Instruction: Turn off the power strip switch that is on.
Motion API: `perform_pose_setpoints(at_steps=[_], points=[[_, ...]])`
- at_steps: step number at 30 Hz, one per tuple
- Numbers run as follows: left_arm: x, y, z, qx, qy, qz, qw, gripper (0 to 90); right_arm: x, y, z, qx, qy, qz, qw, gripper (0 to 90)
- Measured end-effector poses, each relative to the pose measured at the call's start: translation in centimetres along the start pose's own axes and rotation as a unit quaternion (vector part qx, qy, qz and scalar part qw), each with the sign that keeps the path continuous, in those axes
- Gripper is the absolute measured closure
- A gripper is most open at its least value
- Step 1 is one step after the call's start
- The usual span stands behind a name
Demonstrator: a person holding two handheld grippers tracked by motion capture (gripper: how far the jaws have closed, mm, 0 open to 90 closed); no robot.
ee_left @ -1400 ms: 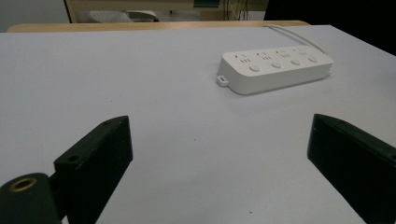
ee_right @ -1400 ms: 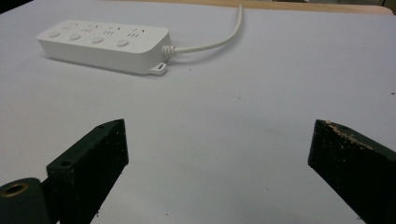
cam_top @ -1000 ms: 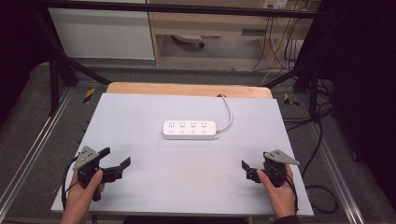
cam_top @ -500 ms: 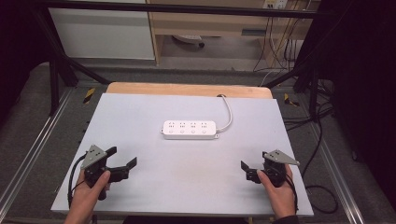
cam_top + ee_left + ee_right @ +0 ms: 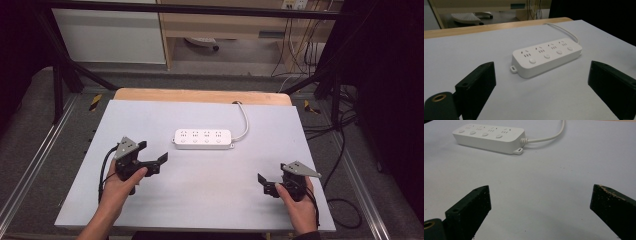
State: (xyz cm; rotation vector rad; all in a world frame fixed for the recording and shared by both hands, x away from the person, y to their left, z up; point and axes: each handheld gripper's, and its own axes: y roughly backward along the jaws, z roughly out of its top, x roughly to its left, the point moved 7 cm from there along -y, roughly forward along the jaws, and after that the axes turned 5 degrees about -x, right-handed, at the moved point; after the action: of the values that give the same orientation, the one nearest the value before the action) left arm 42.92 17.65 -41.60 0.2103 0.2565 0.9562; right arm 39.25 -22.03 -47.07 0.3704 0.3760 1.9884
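While both claws are held wide and empty, the power strip (image 5: 203, 139) is seen mid-surface, just beyond the left claw (image 5: 151, 156) and well apart from the right claw (image 5: 270, 181). If nudged sideways, it could be skidded.

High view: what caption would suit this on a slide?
Two hand-held open grippers, left and right, flank a white power strip.

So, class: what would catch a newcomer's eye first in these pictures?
A long white plastic power strip with four sockets lies mid-table, its white cable running toward the far edge. Nearer the person, the left claw and right claw sit open at either side.
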Motion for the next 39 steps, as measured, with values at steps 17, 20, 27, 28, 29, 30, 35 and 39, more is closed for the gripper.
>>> perform_pose_setpoints(at_steps=[17,20,27,28,29,30,35,39], points=[[-3.0,-6.9,1.5,0.021,-0.017,-0.021,0.9994,9.9,0.3,-0.1,-0.3,0.007,0.003,0.000,1.0000,3.9],[-3.5,-7.9,1.6,0.023,-0.018,-0.022,0.9993,10.0,0.2,-0.1,-0.2,0.004,0.001,0.001,1.0000,4.0],[-3.9,-9.7,1.2,0.032,-0.025,-0.020,0.9990,10.5,0.4,0.0,-0.1,0.002,0.001,0.006,1.0000,3.7],[-3.9,-10.0,1.2,0.033,-0.026,-0.019,0.9989,10.5,0.4,0.0,-0.1,0.002,0.001,0.006,1.0000,3.7],[-3.9,-10.2,1.2,0.033,-0.027,-0.019,0.9989,10.5,0.3,0.0,-0.1,0.001,0.001,0.006,1.0000,3.6],[-3.9,-10.4,1.2,0.034,-0.026,-0.018,0.9989,10.5,0.3,0.0,-0.1,0.001,0.001,0.006,1.0000,3.6],[-3.9,-11.3,1.2,0.032,-0.026,-0.011,0.9991,11.8,0.3,0.0,-0.1,0.003,0.001,0.006,1.0000,3.2],[-4.1,-12.0,1.1,0.036,-0.027,-0.009,0.9989,12.5,0.4,0.0,-0.1,0.003,0.002,0.008,1.0000,3.2]])
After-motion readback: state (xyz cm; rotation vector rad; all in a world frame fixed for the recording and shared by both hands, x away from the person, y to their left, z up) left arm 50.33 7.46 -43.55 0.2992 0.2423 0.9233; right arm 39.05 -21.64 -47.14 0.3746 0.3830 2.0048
